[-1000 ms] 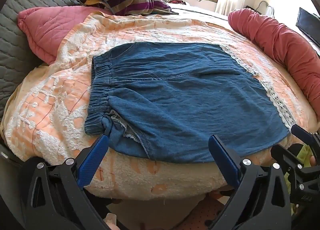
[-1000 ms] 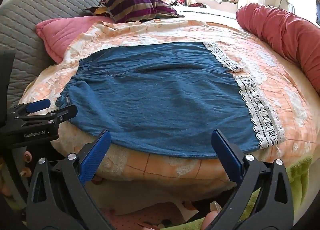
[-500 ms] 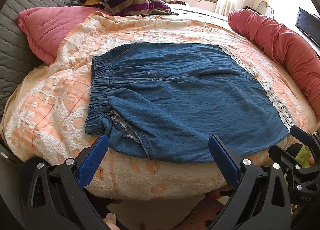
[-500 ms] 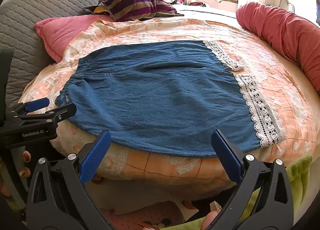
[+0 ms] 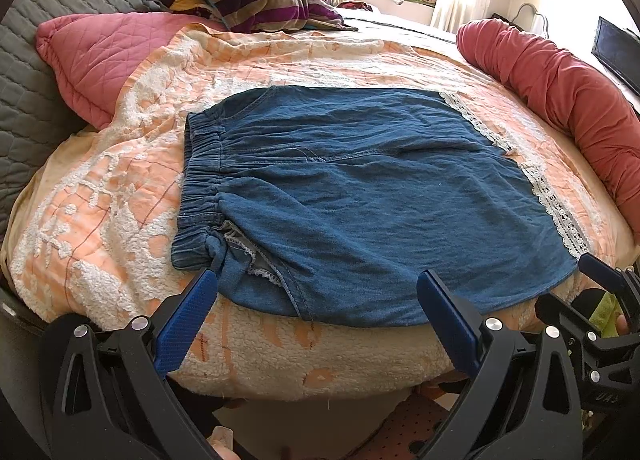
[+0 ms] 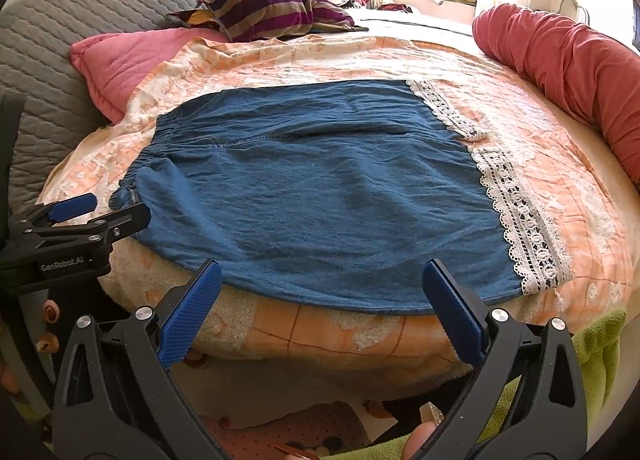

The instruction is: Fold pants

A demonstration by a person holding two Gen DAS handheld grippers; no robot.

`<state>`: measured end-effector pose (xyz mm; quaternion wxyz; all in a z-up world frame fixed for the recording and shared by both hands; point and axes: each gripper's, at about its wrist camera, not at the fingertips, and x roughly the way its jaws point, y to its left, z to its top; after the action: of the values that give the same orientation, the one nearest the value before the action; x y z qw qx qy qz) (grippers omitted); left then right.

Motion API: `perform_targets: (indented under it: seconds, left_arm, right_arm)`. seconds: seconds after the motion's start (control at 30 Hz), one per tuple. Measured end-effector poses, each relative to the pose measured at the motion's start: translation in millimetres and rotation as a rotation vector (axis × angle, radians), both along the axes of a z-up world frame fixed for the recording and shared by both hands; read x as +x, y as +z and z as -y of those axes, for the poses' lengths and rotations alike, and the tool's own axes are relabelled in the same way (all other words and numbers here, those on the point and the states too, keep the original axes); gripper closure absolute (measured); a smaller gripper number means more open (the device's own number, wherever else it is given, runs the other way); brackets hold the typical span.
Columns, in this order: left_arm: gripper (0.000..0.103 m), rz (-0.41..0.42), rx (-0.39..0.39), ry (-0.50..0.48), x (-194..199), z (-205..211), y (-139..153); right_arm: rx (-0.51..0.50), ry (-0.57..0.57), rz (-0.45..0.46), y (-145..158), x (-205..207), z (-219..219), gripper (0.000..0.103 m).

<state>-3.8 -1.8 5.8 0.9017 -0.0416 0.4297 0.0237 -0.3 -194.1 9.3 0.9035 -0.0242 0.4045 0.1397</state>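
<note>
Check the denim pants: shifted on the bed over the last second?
No. In the left wrist view the denim pants keep the same spot on the orange bedspread, waistband equally far from the pink pillow.

Blue denim pants point(image 5: 360, 196) with white lace trim point(image 6: 520, 220) on orange-and-white bedspread point(image 5: 120, 188).

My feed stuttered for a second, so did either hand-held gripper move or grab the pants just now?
Almost nothing changed. The right hand-held gripper crept slightly toward the pants; the left hand-held gripper barely shifted. Nothing was grabbed or released. Both jaws stayed wide open at the near edge, and the pants stayed flat on the blanket.
</note>
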Motion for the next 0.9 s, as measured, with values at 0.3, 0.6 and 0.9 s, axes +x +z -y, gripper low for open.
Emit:
perform_targets:
  seconds: [0.3, 0.6, 0.9]
  left_arm:
    - [0.004, 0.001, -0.002, 0.002, 0, -1, 1]
    - [0.004, -0.003, -0.007, 0.005, 1, -6, 2]
    - [0.004, -0.015, -0.012, 0.012, 10, -12, -5]
  right_arm:
    - [-0.003, -0.001, 0.007, 0, 2, 0, 0.008]
    - [-0.006, -0.002, 0.004, 0, 3, 0, 0.008]
    - [-0.017, 0.019, -0.008, -3, 14, -9, 0.008]
